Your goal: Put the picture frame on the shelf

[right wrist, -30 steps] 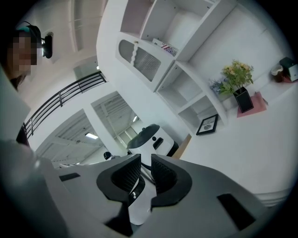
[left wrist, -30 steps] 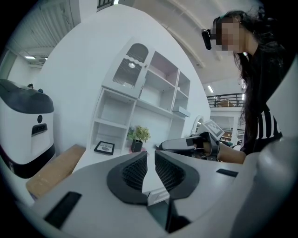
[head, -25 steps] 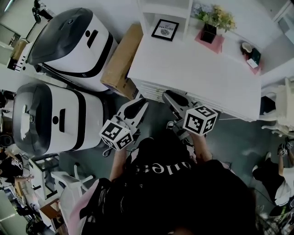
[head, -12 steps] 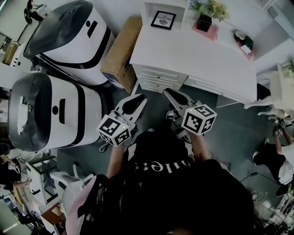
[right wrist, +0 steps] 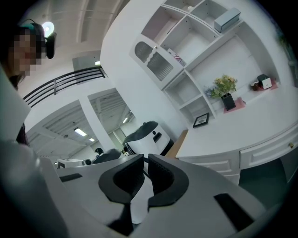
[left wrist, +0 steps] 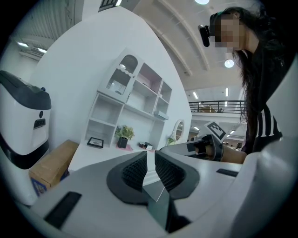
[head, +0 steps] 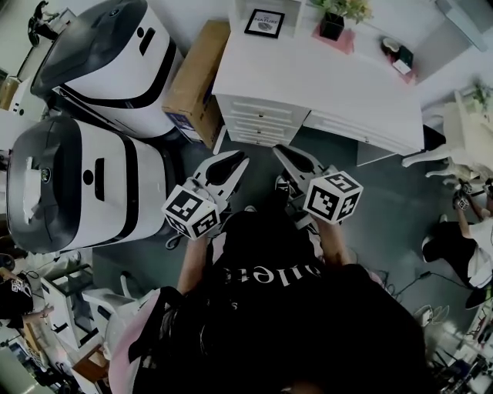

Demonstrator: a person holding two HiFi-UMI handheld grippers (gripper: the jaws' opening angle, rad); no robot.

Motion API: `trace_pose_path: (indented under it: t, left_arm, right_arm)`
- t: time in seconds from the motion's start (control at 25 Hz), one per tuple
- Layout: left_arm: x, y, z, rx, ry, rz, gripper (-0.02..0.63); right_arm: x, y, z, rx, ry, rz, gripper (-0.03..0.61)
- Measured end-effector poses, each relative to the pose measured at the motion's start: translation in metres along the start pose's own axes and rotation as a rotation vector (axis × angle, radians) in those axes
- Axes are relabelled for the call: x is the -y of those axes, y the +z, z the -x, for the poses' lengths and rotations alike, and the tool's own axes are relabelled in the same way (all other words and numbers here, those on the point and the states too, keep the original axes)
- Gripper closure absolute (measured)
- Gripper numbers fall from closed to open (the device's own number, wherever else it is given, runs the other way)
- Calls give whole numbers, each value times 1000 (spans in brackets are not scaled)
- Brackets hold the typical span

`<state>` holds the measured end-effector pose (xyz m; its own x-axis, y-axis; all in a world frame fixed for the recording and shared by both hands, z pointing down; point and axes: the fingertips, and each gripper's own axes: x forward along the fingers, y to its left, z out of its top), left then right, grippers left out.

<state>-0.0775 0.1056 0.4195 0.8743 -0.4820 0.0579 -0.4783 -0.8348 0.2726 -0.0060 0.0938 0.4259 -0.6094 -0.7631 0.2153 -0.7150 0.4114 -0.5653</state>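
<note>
The black picture frame (head: pixel 264 22) stands at the back of the white desk (head: pixel 323 77), at the foot of the white shelf unit (head: pixel 240 9). It also shows in the left gripper view (left wrist: pixel 95 142) and the right gripper view (right wrist: pixel 201 120), below the open shelves (right wrist: pixel 195 56). Both grippers hang over the floor in front of the desk drawers, well short of the frame. My left gripper (head: pixel 235 159) (left wrist: pixel 150 160) is shut and holds nothing. My right gripper (head: pixel 281 151) (right wrist: pixel 145 162) is shut too, with nothing between its jaws.
A potted plant (head: pixel 333 19) on a pink mat sits right of the frame. A cardboard box (head: pixel 196 77) leans by the desk's left end. Two big white-and-black machines (head: pixel 108 54) (head: pixel 77 185) stand at the left. A person (head: pixel 462 246) is at the right.
The desk and frame have slid toward the top of the head view and look farther off. Both grippers stay low in front of the drawers.
</note>
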Motion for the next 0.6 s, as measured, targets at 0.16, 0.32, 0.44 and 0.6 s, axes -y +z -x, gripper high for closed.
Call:
trace_pose_path:
  t: [0.16, 0.32, 0.44, 0.6]
  left_arm:
    - [4, 0, 2, 5, -7, -1, 565]
    - [6, -1, 5, 6, -6, 3, 565]
    - [5, -2, 7, 5, -2, 2, 565]
    - [5, -1, 8, 4, 0, 3, 565]
  right_arm:
    - [-5, -3, 1, -7, 4, 8, 514]
    - [-8, -6, 0, -14, 10, 11, 515]
    - [-9, -8, -1, -17, 15, 11, 514]
    - [-9, -8, -2, -16, 17, 7, 514]
